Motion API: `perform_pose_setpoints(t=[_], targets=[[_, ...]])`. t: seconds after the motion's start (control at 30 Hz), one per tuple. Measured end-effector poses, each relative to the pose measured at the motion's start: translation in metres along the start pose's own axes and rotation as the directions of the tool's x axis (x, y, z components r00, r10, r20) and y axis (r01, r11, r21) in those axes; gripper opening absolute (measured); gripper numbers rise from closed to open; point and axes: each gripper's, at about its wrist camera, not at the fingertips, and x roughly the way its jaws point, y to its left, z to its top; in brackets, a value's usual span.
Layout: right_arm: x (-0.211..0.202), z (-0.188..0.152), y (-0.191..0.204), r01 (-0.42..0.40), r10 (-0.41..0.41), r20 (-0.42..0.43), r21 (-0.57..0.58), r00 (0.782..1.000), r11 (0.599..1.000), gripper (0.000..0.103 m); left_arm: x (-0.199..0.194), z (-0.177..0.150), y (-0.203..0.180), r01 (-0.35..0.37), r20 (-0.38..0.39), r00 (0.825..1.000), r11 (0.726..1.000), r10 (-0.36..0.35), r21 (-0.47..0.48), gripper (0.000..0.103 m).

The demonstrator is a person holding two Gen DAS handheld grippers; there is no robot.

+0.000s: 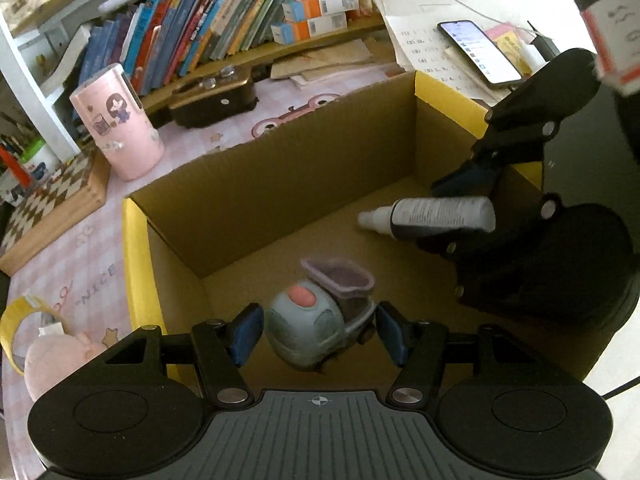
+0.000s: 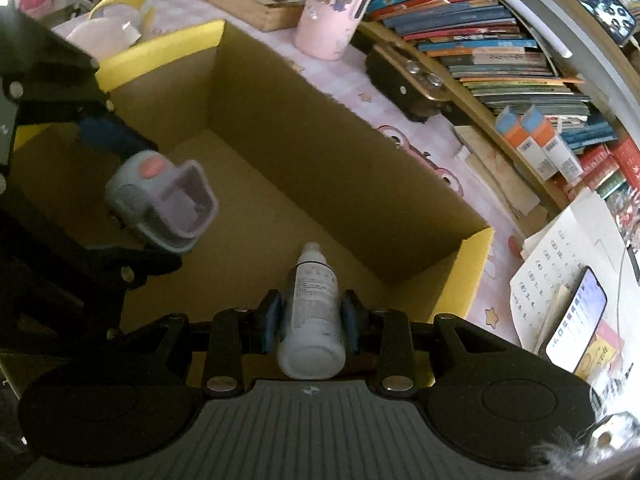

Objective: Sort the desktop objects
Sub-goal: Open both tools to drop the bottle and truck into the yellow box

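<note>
Cardboard box (image 1: pixel 280 184), both grippers angled down inside

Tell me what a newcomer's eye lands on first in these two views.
First, the open cardboard box with yellow edges, filling the middle of the pink desk, both grippers poised over it. The left gripper carries a small grey-blue desktop vacuum with a pink button, while the right gripper is shut on a white spray bottle. Behind the box stand a pink cartoon-printed canister and a crowded bookshelf.
</note>
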Motion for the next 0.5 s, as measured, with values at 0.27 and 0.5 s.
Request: perform_pose_setpoints(t=[0.27, 0.5], targets=[[-0.01, -0.003, -0.001, 0.027, -0.031, 0.062, 0.062, 0.998, 0.998, 0.046, -0.019, -0.011, -0.003, -0.09, 0.125, 0.988, 0.996, 0.093, -0.023, 0.086], [-0.068, -0.017, -0.011, 0.028, -0.091, 0.234, 0.26, 0.968, 0.965, 0.058, -0.061, -0.028, 0.011, -0.052, 0.258, 0.962, 0.987, 0.09, -0.149, 0.094]])
